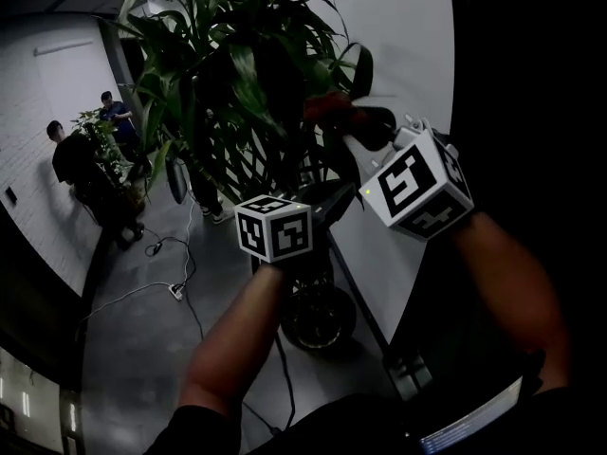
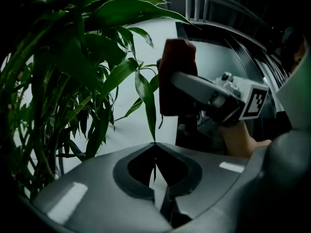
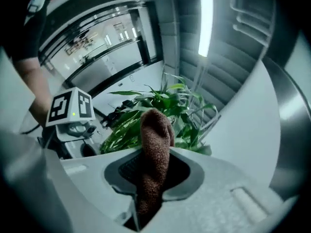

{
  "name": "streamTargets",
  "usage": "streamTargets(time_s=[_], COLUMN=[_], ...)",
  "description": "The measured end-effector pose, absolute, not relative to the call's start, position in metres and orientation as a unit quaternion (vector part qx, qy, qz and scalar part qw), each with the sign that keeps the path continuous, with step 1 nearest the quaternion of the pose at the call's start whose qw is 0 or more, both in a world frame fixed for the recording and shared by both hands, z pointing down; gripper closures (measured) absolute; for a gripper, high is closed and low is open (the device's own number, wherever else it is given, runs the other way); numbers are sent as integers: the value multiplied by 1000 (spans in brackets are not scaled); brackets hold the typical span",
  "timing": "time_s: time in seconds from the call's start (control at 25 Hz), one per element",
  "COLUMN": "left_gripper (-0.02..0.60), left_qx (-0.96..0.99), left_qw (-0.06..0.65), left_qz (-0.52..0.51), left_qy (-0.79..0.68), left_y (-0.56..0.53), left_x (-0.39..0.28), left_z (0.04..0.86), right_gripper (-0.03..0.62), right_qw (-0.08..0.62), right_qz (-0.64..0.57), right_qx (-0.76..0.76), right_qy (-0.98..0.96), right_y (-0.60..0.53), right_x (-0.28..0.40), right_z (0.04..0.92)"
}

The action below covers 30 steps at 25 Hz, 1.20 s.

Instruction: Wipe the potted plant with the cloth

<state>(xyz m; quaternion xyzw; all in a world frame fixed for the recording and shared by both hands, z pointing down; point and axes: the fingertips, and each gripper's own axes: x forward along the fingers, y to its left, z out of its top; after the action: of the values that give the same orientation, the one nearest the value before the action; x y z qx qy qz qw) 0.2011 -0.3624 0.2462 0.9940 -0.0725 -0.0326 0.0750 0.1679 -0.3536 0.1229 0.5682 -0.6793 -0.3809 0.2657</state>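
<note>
Cloth (image 3: 155, 140) in right tongs (image 3: 154, 176), leaf (image 2: 146, 98) in left tongs (image 2: 155, 152)

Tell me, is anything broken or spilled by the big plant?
Nothing stands out. The left gripper pinches a leaf by its tip, the right gripper holds the brown cloth, and no soil shows on the floor.

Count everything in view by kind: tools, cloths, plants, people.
Tools: 2 (left tool pinching a leaf, right tool holding the cloth)
Cloths: 1
Plants: 2 (near plant, far plant)
People: 2 (nearer person, farther person)
Total: 7
</note>
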Motion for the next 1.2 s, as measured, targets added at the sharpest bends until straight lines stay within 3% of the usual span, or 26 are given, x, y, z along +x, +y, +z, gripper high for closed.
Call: streamTargets(time_s=[0.32, 0.48, 0.6, 0.84, 1.2], left_gripper=[565, 565, 565, 565, 563], left_qx=[994, 994, 994, 994, 994], left_qw=[72, 71, 72, 69, 62], left_qz=[-39, -37, -37, -38, -15], left_qy=[-74, -79, -76, -74, -85], left_y=[-359, -362, -364, -355, -366], left_x=[202, 201, 202, 202, 197], left_z=[241, 242, 245, 250, 263], right_gripper=[531, 531, 531, 531, 531], right_qw=[456, 487, 471, 352, 295], right_qz=[-491, -474, -427, -269, -166], right_qx=[488, 464, 456, 473, 505], right_qy=[-559, -568, -623, -762, -794], right_y=[-401, -393, -386, -364, -358], right_x=[146, 153, 156, 167, 194], right_z=[143, 174, 195, 219, 265])
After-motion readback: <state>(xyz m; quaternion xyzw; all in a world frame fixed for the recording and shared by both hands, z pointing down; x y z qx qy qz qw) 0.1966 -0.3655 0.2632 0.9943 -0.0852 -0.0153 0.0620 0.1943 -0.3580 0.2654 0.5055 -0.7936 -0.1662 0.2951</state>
